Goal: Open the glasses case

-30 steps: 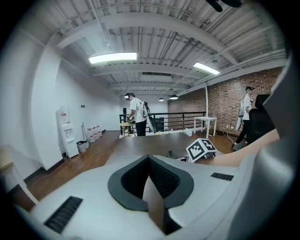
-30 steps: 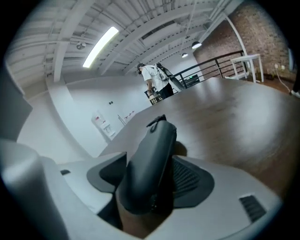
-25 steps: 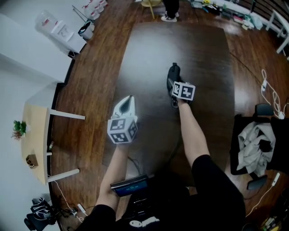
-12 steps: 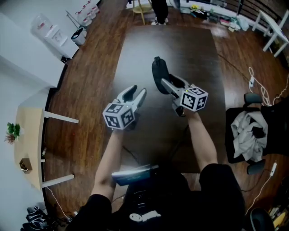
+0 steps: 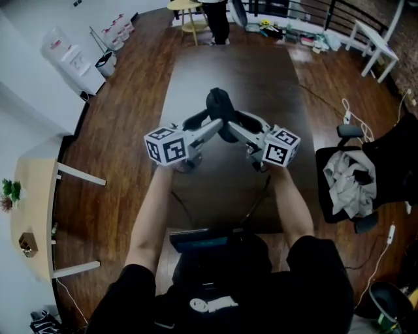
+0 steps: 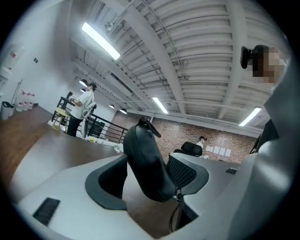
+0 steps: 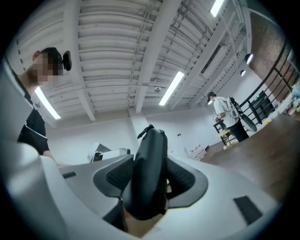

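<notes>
the only print you can make out is the black-and-white square pattern on your marker cubes, the left cube [image 5: 166, 146] and the right cube [image 5: 281, 146]. the sheets [image 6: 218, 151] on the brick wall in the left gripper view are too small to read. the glasses case [image 5: 219, 104] is a plain dark shell with a zip pull [image 7: 145, 130] at its upper end.

you hold the case up in the air above the dark table [image 5: 261, 78], out in front of you, with the two grippers meeting at it. your right gripper [image 7: 149, 180] pinches it near the lower end, both ribbed pads against its sides, and the case stands almost upright out of the jaws. the jaws of your left gripper [image 6: 146, 178] are opening, with the case leaning between them. a gap shows beside one pad; the case lies close to the other, and i cannot tell whether it touches.

a second ago your right gripper was down low over the table with the case at its tip, and your left gripper hung well apart from it, jaws pressed together. half a second ago the case was already up and the left jaws had parted, beside it. now both grippers converge on the case in a shallow v, and the person [image 5: 214, 19] by the stool at the far end sits lower in the head view.
</notes>
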